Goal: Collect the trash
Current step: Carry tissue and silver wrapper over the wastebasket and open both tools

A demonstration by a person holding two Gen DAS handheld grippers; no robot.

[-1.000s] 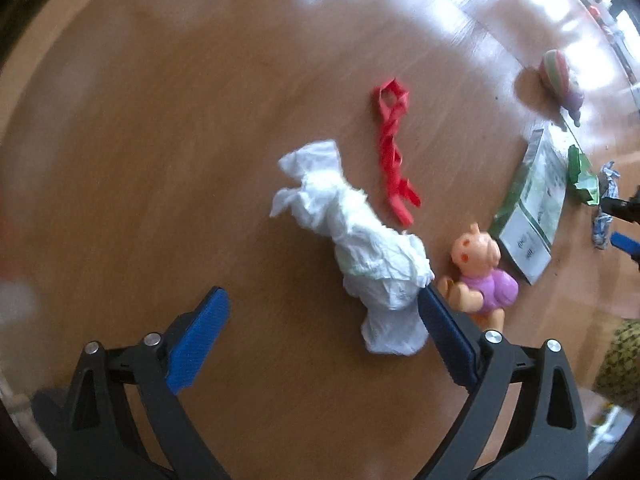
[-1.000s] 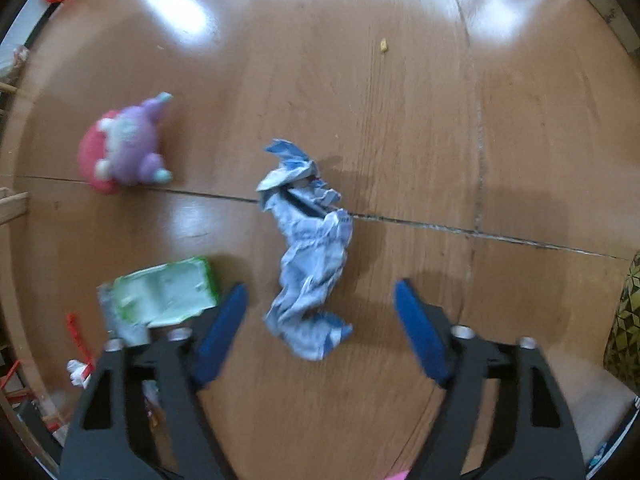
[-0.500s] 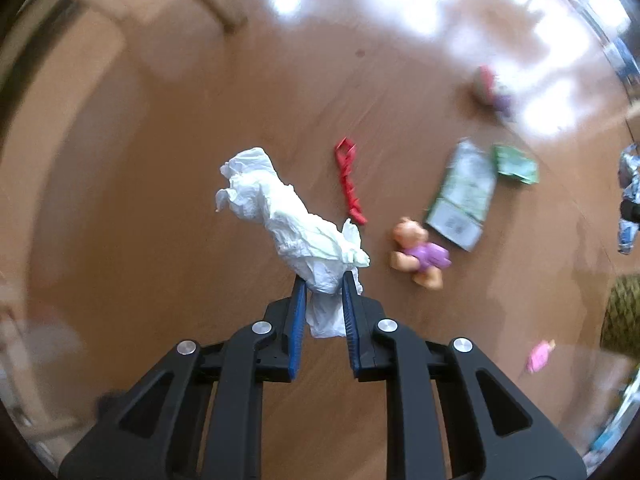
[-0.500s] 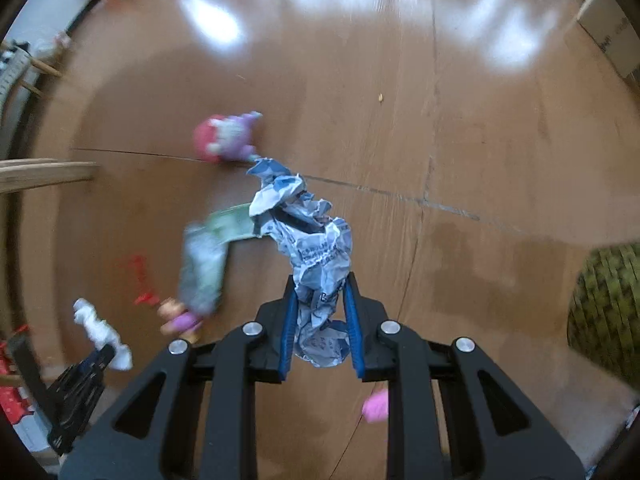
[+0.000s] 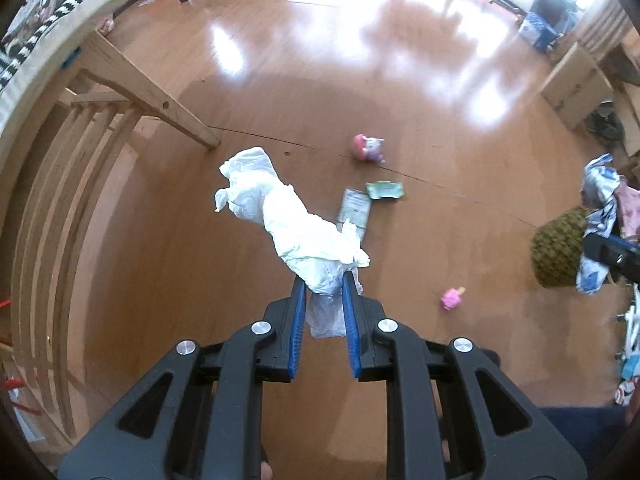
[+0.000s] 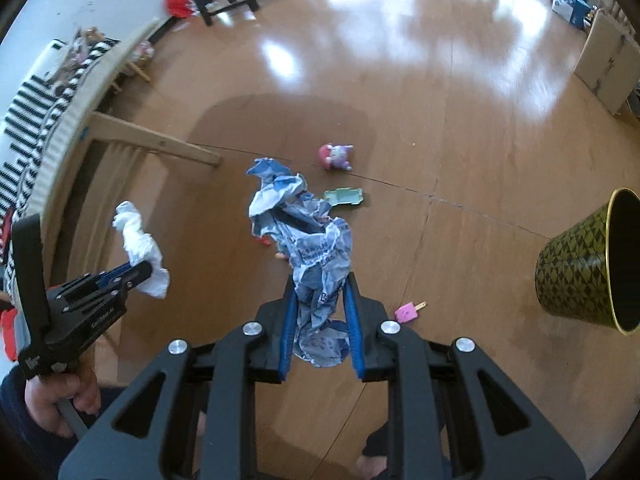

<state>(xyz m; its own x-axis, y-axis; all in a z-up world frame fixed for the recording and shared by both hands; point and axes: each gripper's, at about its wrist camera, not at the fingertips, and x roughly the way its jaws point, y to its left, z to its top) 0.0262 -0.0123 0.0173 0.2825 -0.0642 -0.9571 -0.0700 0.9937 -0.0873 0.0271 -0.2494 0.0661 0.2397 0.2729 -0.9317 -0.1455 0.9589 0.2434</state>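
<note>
My left gripper (image 5: 323, 280) is shut on a crumpled white tissue wad (image 5: 280, 212) and holds it high above the wooden floor. From the right wrist view the same left gripper (image 6: 146, 270) shows at the left with the white wad (image 6: 138, 244) in it, held by a hand (image 6: 60, 400). My right gripper (image 6: 320, 284) is shut on a crumpled blue-and-white wrapper (image 6: 308, 236), also lifted well off the floor. A dark bin with a gold pattern (image 6: 580, 272) stands on the floor to the right; in the left wrist view the bin (image 5: 558, 248) sits at the right edge.
On the floor lie a pink plush toy (image 6: 336, 157), a green packet (image 6: 344, 196), a flat green-white pouch (image 5: 354, 210) and a small pink ice-lolly toy (image 6: 406, 312). A wooden bed frame (image 5: 120, 92) runs along the left. Cardboard boxes (image 6: 604, 72) stand far right.
Both grippers closed on their trash, the left on the white wad, the right on the blue wrapper, then rose far above the floor. The bin and more of the room came into view.
</note>
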